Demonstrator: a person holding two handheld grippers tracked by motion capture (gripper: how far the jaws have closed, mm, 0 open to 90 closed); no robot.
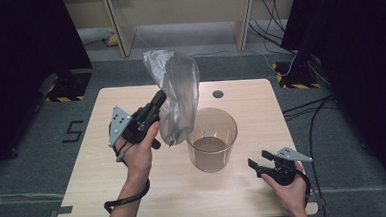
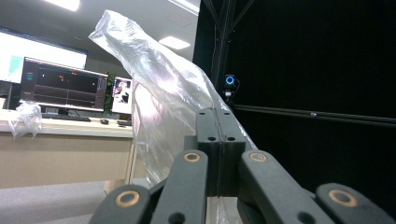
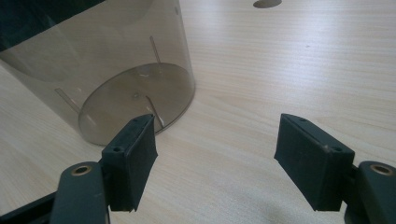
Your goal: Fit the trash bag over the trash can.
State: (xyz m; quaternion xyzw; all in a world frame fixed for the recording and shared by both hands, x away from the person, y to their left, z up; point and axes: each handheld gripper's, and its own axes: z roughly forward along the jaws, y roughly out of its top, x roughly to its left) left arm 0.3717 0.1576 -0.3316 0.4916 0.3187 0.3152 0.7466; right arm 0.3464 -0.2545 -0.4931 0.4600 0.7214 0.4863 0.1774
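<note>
In the high view we see the left gripper [image 1: 159, 98] raised left of centre in the frame, its jaws pressed together and pinching a clear plastic bag [image 1: 176, 97]. The bag billows up above the gripper toward the upper middle of the frame, and its lower part hangs down just beside the rim of a transparent tinted bin [image 1: 212, 139] that stands upright at the centre of the counter [image 1: 100, 183]. We cannot tell whether the bag touches the bin's rim.

In the left gripper view the gripper [image 2: 218, 116] shows its two jaws closed flat against each other at the centre of the frame, with the plastic bag [image 2: 159, 88] caught between them and rising crumpled toward the upper left.

The right gripper [image 1: 252, 164] rests low over the counter at the lower right of the high view, near the bin but apart from it. In the right gripper view its jaws stand spread wide around nothing but bare counter [image 3: 280, 60], with the gripper [image 3: 215, 149] pointing past the bin [image 3: 126, 70], which sits at the upper left of that frame. A small dark round hole [image 1: 218, 93] lies in the counter beyond the bin.
</note>
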